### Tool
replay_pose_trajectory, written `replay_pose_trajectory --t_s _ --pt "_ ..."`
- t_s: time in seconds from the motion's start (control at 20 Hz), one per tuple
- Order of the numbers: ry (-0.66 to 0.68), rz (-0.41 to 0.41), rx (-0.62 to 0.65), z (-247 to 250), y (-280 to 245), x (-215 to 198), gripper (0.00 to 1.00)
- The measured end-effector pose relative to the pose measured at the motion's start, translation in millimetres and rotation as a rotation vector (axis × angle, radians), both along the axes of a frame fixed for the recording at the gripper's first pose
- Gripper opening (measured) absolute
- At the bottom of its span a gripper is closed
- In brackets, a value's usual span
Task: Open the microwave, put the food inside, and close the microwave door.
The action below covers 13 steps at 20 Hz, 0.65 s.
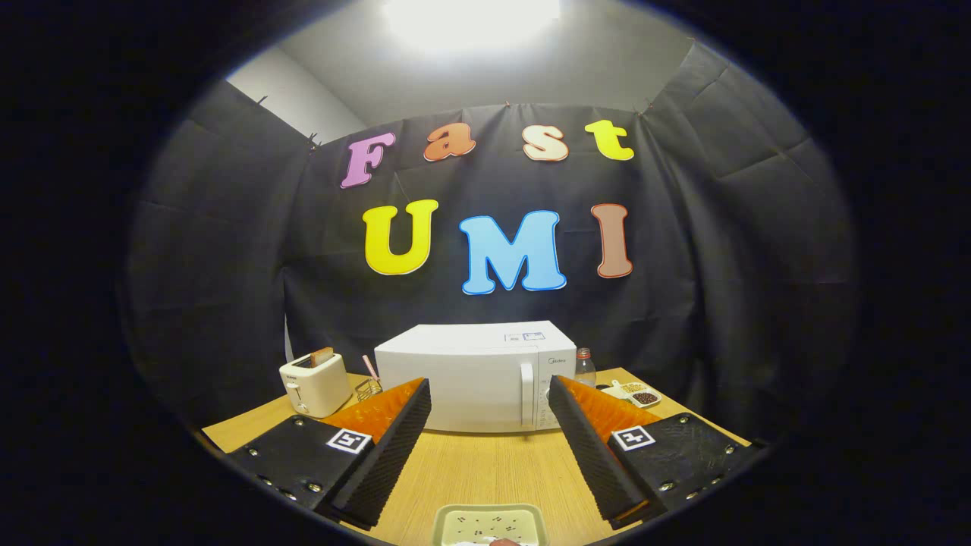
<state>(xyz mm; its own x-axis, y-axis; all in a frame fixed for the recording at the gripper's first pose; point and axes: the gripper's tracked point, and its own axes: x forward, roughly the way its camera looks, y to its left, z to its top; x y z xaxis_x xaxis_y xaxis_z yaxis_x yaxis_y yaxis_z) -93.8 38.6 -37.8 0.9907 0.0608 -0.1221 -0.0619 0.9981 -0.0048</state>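
Above tray (489, 523), gripper (489, 417) wide (empty).

Standing on one wooden table (485, 462) are one microwave (463, 379), door shut, and one toaster (315, 385) holding one slice (322, 356). Also sitting there are one tray (490, 525), one bottle (585, 367), one small wire basket (368, 389) and one divided dish (636, 393) with two fillings. One gripper (489, 398) is showing two fingers, spread wide apart.

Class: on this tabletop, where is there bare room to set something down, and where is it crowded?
Free: the wooden table between the microwave and the tray, ahead of the open gripper. Crowded: beside the toaster and around the bottle and small dish.
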Motion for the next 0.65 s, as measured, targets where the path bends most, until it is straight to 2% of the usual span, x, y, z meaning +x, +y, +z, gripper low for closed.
replay_pose_trajectory --t_s 0.65 --pt "-0.033 0.028 0.018 14 14 -1 0.99"
